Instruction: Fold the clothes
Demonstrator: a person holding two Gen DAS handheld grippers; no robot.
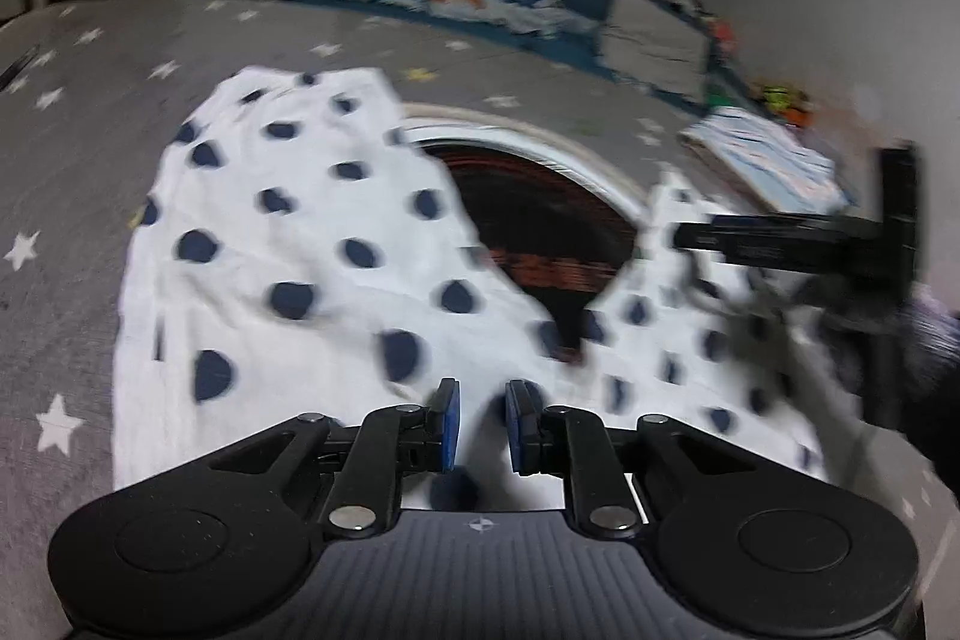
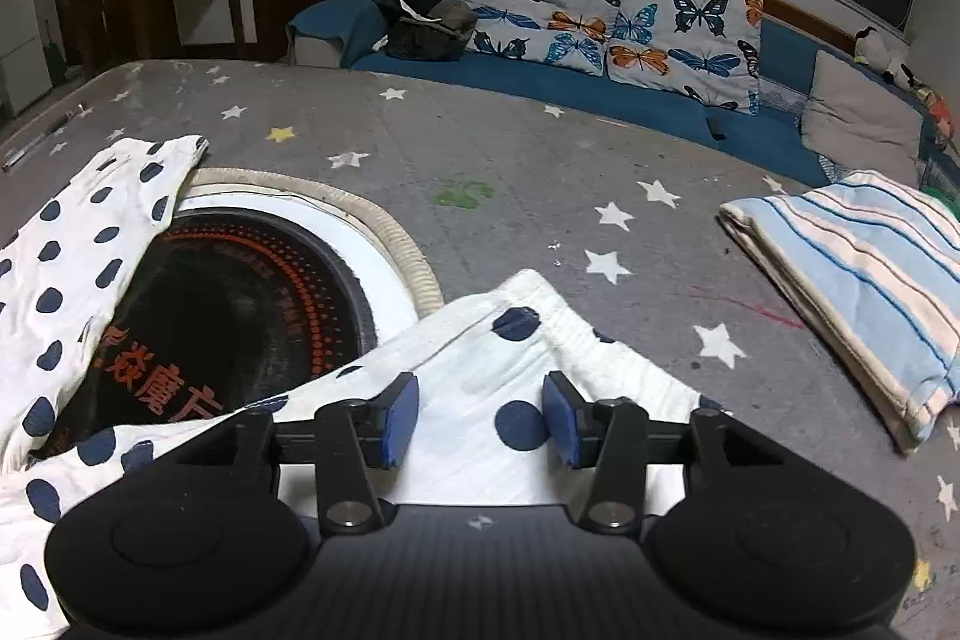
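A white garment with dark blue polka dots (image 1: 300, 232) lies spread on the grey star-print cloth (image 1: 72, 112). My left gripper (image 1: 483, 424) is low over its near edge, pads only narrowly apart with white fabric bunched between them. This view is motion-blurred. In the right wrist view the same garment (image 2: 468, 388) splits into two parts, one at the left and one under my right gripper (image 2: 480, 418). That gripper is open, its blue pads straddling a ribbed white hem and a dot. The black frame of the right tool (image 1: 810, 244) shows at the right of the left wrist view.
A round black cooktop with orange print (image 2: 240, 292) is set in the surface, partly covered by the garment. A folded blue-striped cloth (image 2: 858, 292) lies at the right. A pen (image 2: 42, 136) rests far left. Beyond are a blue sofa and butterfly cushions (image 2: 612, 16).
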